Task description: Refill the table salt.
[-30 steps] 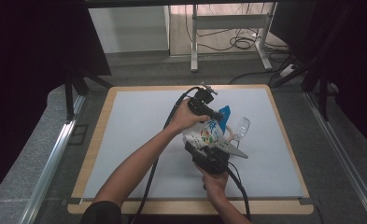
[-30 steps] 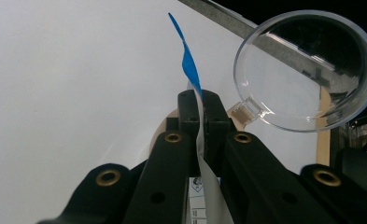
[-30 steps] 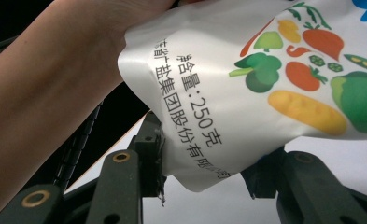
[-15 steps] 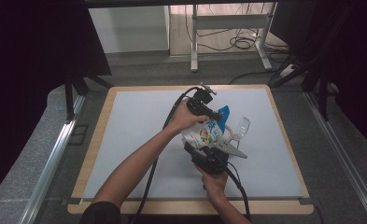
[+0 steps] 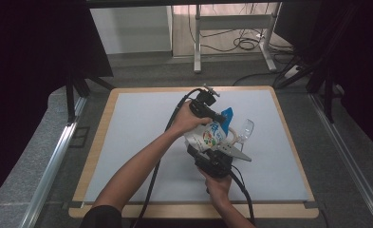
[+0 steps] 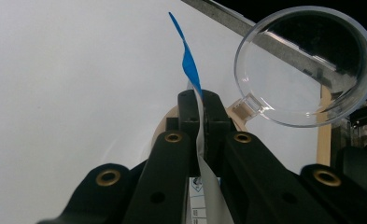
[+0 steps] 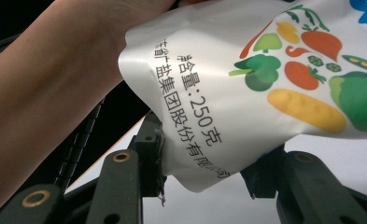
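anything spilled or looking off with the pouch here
No spill shows. The pouch hangs tilted above the table, pinched by its blue top edge in the left hand-held gripper; its bottom sits between the right hand-held gripper jaws. A clear cup lies nearby.

Grey mat [image 5: 141, 142] on wood-edged table [image 5: 97, 152]; cables [image 5: 243, 42] behind (floor).

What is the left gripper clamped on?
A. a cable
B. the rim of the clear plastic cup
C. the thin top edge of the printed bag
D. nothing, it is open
C: in the left gripper view the left gripper has its jaws shut on the flat edge of the bag, while the clear cup lies apart, beyond the jaws.
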